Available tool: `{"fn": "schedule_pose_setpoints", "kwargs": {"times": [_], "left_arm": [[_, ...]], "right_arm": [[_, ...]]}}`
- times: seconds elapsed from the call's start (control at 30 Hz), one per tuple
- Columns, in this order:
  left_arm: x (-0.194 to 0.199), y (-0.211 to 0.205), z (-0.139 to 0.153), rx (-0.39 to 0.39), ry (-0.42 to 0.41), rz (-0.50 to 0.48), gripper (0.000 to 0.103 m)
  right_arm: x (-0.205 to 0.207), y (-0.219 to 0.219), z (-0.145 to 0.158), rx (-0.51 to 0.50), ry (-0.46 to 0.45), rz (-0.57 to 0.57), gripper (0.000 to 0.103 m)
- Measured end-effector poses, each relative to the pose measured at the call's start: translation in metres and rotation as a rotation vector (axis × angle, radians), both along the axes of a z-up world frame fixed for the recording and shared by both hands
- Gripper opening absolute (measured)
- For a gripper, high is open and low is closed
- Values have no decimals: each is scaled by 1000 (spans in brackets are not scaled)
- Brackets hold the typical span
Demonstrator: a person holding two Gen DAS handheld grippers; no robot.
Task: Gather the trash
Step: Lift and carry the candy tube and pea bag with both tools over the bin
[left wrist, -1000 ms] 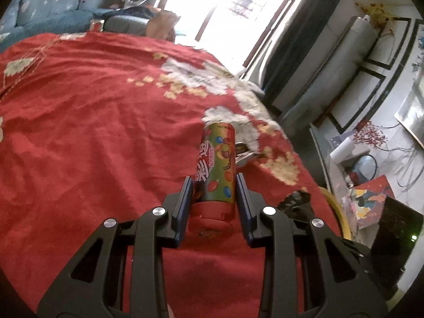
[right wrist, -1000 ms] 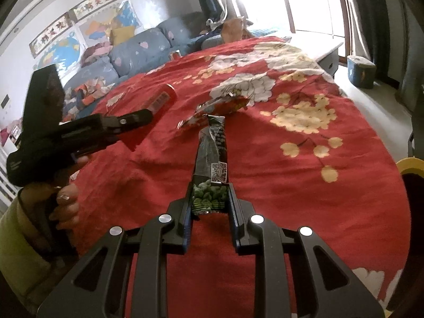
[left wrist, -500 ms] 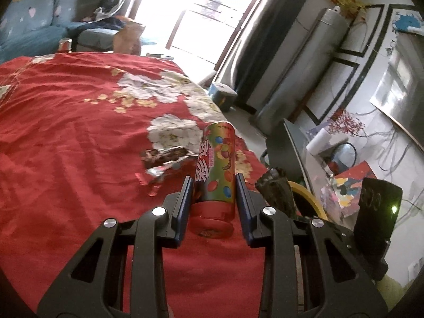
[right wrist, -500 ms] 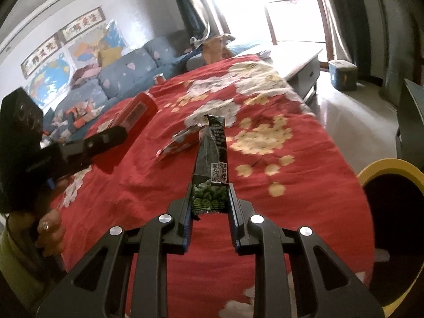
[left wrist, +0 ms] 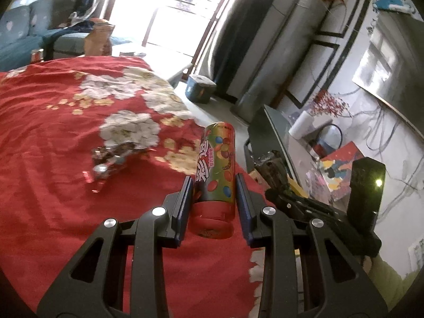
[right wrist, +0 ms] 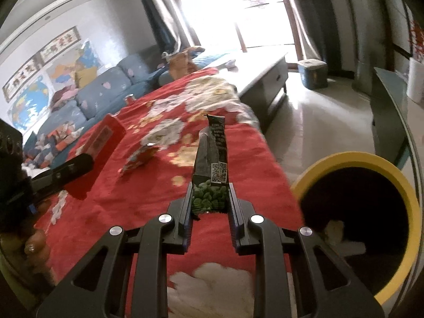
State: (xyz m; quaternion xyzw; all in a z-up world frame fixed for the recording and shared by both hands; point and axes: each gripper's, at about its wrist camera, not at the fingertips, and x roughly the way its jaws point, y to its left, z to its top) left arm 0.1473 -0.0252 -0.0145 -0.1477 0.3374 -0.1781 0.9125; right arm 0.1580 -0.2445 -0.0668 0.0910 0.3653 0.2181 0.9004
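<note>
My left gripper [left wrist: 214, 190] is shut on a candy tube [left wrist: 216, 169] with a red cap, held above the red flowered cloth [left wrist: 53, 185]. My right gripper [right wrist: 210, 196] is shut on a dark snack packet [right wrist: 212, 164] printed with green peas and a QR code. A yellow-rimmed bin [right wrist: 371, 212] with a dark inside stands low to the right of that gripper, beside the cloth's edge. A crumpled foil wrapper [left wrist: 111, 159] lies on the cloth, also seen as the wrapper [right wrist: 140, 156] in the right wrist view. The right gripper's body [left wrist: 318, 212] shows at the right of the left wrist view.
A grey low table [right wrist: 265, 79] and a small blue box [right wrist: 312, 74] stand on the pale floor beyond the cloth. A glass-topped stand [right wrist: 389, 111] is at the right. A blue sofa [right wrist: 92, 100] lines the far wall. A hand [right wrist: 34, 243] holds the left gripper at the left edge.
Both grippers have swung to the right, carrying the tube and the packet. The yellow bin has come into the right wrist view and grown larger. The foil wrapper slid leftward in both views.
</note>
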Motion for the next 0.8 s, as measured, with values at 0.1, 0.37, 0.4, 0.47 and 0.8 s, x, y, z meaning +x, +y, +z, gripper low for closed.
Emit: {"fn": "schedule_pose_setpoints", "kwargs": {"times": [0.1,0.37,0.4,0.47,0.8], "left_arm": [[3,-16,-2,5,5,-31,25],[9,-62,-10,26,25,-118,25],[10,-67,-11,28,27,-126,25],[13,-78,-13,38,32,-147,25],[24,-130,-28,72,64,-240,25]], "right_arm": [[1,-17,-4,-3,9,-38,22],[2,-57,-14,1,31,-124,22],[1,-62,-15,2,33,-133,22],[1,-71,-17,1,39,-152,22],[4,-111,-30,20,83,-227,24]]}}
